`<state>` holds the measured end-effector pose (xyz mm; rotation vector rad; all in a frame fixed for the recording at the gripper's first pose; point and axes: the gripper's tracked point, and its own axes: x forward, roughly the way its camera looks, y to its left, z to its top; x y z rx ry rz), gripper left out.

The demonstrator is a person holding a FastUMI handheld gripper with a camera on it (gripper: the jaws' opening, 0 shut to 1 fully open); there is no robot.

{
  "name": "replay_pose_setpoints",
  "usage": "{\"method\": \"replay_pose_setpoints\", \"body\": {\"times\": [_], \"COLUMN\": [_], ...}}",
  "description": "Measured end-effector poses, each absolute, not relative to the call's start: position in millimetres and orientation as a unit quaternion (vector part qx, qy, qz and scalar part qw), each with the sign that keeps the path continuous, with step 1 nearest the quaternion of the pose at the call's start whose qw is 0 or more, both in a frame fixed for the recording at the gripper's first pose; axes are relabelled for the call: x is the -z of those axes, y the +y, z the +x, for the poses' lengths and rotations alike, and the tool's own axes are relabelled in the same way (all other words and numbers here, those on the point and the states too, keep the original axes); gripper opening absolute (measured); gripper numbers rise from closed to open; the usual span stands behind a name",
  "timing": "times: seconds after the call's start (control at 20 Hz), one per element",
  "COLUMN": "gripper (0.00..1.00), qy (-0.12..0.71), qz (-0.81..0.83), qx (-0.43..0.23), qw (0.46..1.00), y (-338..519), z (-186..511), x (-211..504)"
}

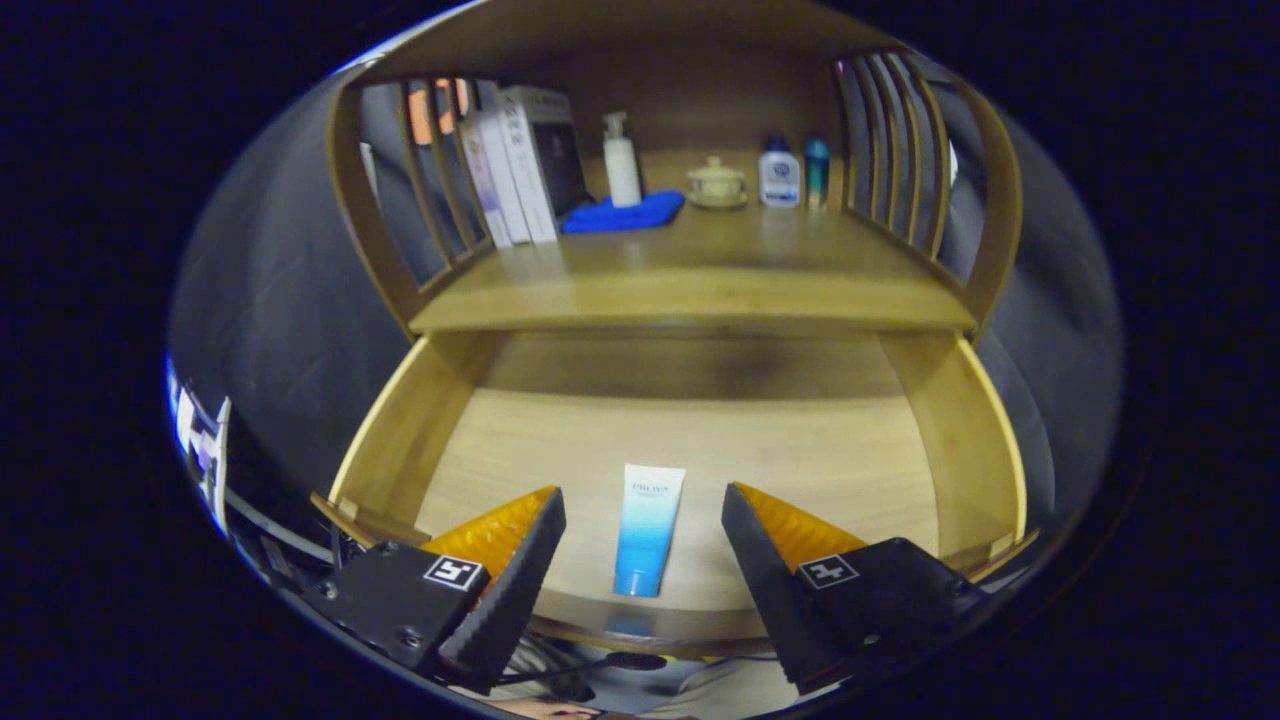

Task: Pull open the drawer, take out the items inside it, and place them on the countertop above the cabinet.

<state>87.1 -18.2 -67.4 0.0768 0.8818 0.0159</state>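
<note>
gripper (643, 505) spread wide over the open drawer (985, 440), holding nothing.
the blue-and-white tube (647, 528) lies flat near the drawer's front edge, cap toward it, between the two fingers, touching neither; countertop (700, 270) above carries books, bottles, a cloth.

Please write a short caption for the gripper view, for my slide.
Open gripper poised over the pulled-out drawer, a blue-and-white tube lying between its fingers.

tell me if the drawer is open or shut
Open: the drawer is pulled out, its floor exposed, with a blue-white tube lying flat between the open hand-held gripper's fingers.
</note>
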Motion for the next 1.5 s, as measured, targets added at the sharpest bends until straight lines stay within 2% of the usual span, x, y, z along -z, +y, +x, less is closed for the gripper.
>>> {"method": "replay_pose_setpoints", "body": {"times": [0.35, 0.55, 0.85, 1.0, 1.1, 1.2, 1.25, 1.5], "gripper": [0.97, 0.96, 0.96, 0.96, 0.95, 0.91, 0.83, 0.61], "qy": [0.518, 0.540, 0.599, 0.644, 0.648, 0.647, 0.646, 0.632], "qz": [0.044, 0.027, 0.024, 0.032, 0.026, 0.013, 0.005, -0.005], "qx": [0.026, 0.036, 0.042, 0.056, 0.055, 0.059, 0.064, 0.061], "qw": [0.854, 0.841, 0.799, 0.762, 0.759, 0.760, 0.760, 0.773], "y": [-29, -27, -21, -20, -19, -20, -21, -24], "z": [100, 110, 102, 90, 89, 91, 92, 96], "x": [104, 108, 129, 142, 147, 149, 148, 149]}}
